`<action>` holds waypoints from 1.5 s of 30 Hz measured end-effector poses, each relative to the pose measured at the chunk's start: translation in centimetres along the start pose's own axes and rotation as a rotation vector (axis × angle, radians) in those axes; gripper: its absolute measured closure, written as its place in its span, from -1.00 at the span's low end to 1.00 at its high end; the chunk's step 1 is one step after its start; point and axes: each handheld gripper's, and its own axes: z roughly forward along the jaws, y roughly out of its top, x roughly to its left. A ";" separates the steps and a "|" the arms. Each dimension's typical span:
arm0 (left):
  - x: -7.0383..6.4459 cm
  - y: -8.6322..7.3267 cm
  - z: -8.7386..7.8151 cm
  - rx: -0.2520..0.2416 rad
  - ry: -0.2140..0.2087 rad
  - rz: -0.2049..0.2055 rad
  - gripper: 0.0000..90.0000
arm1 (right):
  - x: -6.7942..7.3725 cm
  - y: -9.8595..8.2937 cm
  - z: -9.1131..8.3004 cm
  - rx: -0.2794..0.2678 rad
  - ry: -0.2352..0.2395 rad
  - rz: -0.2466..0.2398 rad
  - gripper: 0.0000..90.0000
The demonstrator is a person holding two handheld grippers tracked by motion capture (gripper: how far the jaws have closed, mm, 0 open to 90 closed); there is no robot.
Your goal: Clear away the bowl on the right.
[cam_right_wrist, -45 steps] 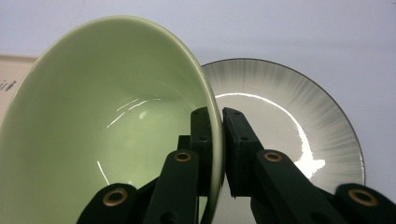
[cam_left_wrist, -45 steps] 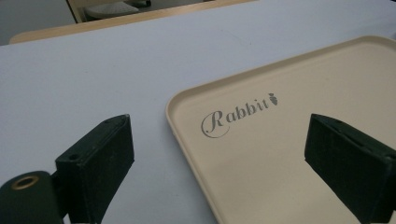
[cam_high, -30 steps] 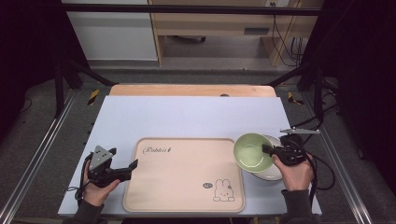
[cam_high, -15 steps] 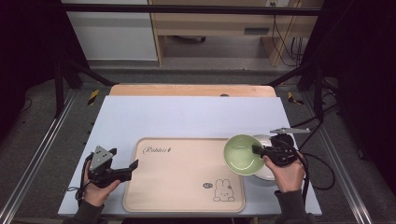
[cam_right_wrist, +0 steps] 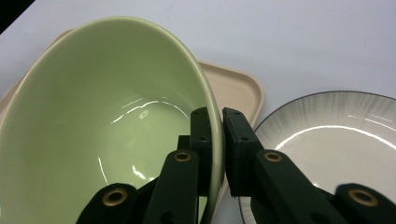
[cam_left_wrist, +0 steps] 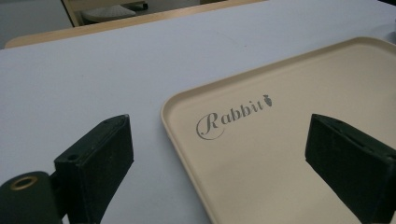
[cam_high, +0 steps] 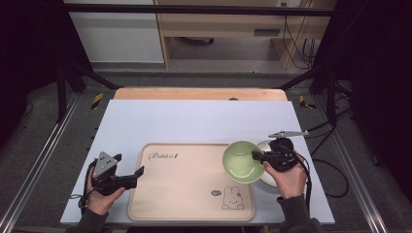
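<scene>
A pale green bowl (cam_high: 243,161) hangs over the right end of the beige rabbit tray (cam_high: 184,194). My right gripper (cam_high: 256,156) is shut on its right rim. In the right gripper view the jaws pinch the bowl (cam_right_wrist: 102,126) wall at the gripper (cam_right_wrist: 216,135), one jaw inside and one outside. A white plate (cam_high: 268,145) with a dark rim lies just right of the tray, partly hidden by the hand; it appears again as the plate (cam_right_wrist: 336,140). My left gripper (cam_high: 140,172) rests open at the tray's left edge. Its jaws straddle the tray (cam_left_wrist: 280,140) corner at the gripper (cam_left_wrist: 224,154).
A light blue mat (cam_high: 194,121) covers the wooden table (cam_high: 194,93). Black frame rails (cam_high: 43,160) run along both sides of the table. Cables (cam_high: 335,170) trail off to the right.
My right gripper has carried the green bowl leftward, from above the white plate to above the tray's right end. The left gripper has stayed put.
</scene>
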 end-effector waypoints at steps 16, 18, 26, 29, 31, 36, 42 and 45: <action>0.0 0.1 -0.2 -0.010 -0.002 -0.005 -0.84 | 2.5 1.9 1.3 -0.016 0.053 -0.040 0.85; 0.0 0.1 -0.2 -0.010 -0.003 -0.005 -0.84 | 2.9 2.2 1.7 -0.015 0.058 -0.051 0.85; 0.0 0.1 -0.3 -0.018 -0.003 -0.006 -0.84 | 4.4 3.0 3.2 -0.015 0.082 -0.065 0.85; 0.0 0.2 -0.3 -0.016 -0.004 -0.007 -0.84 | 4.7 3.2 3.7 -0.009 0.084 -0.067 0.85; 0.0 0.2 -0.3 -0.016 -0.003 -0.007 -0.84 | 4.9 3.4 4.0 -0.007 0.087 -0.066 0.85; 0.0 0.2 -0.3 -0.017 -0.004 -0.006 -0.84 | 5.4 3.6 5.2 0.005 0.085 -0.072 0.85; 0.0 0.2 -0.4 -0.017 -0.006 -0.006 -0.84 | 5.8 3.7 6.7 0.021 0.085 -0.068 0.85; 0.0 0.2 -0.4 -0.017 -0.006 -0.004 -0.84 | 6.0 3.7 7.4 0.025 0.088 -0.074 0.85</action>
